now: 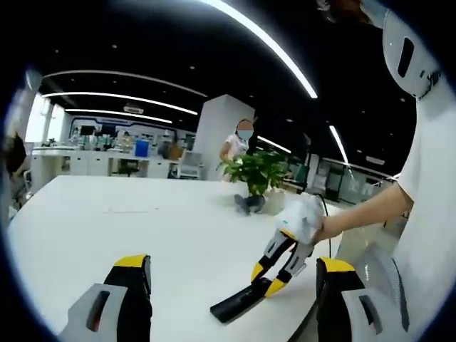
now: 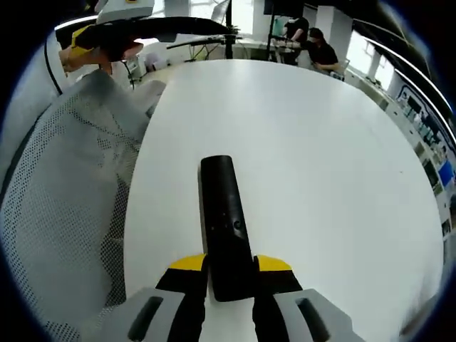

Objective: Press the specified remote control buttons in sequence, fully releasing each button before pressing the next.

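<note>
1. Right gripper (image 2: 229, 274): 2 yellow-tipped jaws were closed on the near end of the remote (image 2: 224, 221), one jaw on each long side, gripping it.
2. In the left gripper view the same right gripper (image 1: 265, 279) came in from the right, held by a hand (image 1: 313, 224); its yellow-black jaws clamped the remote (image 1: 239, 303) at one end.
3. Remote looks: slim black bar, long and narrow, rounded far end, matte top. A few small buttons sat mid-body in the right gripper view; too small to read any labels.
4. Remote position: near the table edge closest to the person. In the left gripper view its free end rested on or just above the white table (image 1: 142, 214); can't tell which.
5. Left gripper (image 1: 231, 299): 2 jaws stood wide apart at the bottom of its own view, nothing between them, hovering over the table.
6. In the right gripper view the left gripper (image 2: 107, 35) showed top left, beyond a white mesh chair back (image 2: 64, 192).
7. Farther out: a potted plant (image 1: 256, 174) stood on the far side of the table; a person (image 1: 239, 142) stood behind it.
8. Background: open office w/ desks and long ceiling light strips (image 1: 263, 43); 2 seated people (image 2: 310, 43) beyond the table's far end.
</note>
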